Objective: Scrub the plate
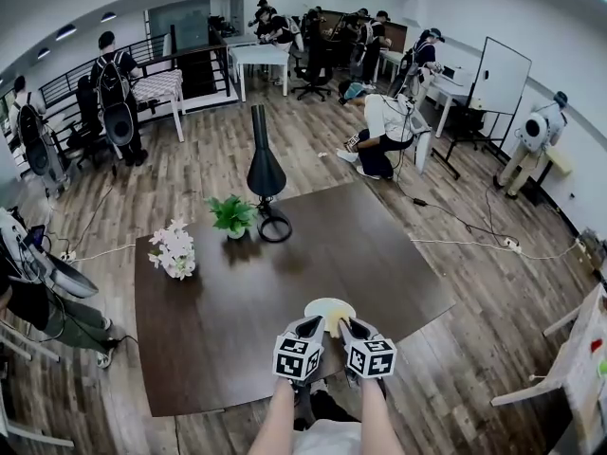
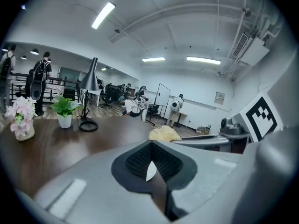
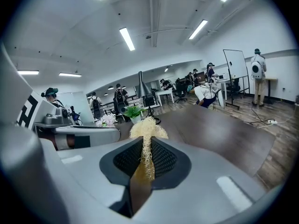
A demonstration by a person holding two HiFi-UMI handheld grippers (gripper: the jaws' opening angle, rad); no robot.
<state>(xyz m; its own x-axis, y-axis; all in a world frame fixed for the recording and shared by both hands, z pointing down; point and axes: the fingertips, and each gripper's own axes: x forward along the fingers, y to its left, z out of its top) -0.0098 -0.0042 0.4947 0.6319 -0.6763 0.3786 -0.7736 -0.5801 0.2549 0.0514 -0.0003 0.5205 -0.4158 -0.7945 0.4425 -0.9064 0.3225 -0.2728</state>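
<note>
At the near edge of the table, the plate is pinched only by its rim in the left tool, so it could probably be twisted loose if pressed too hard. The scrubber is clamped in the right tool. Both forearms are kept close together, with the tools pointed forward.

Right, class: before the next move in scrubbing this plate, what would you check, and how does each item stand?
1. Left gripper gripping the plate: ok, jaws shut on its thin white rim.
2. Right gripper holding the scrubber: ok, fibres pinched between the jaws, tuft sticking out.
3. Scrubber touching the plate: cannot tell; the head view only shows it over the plate.
4. Plate resting on the table or lifted: cannot tell.
5. Flowers, plant and lamp out of the way: ok, all at the table's far side.
</note>
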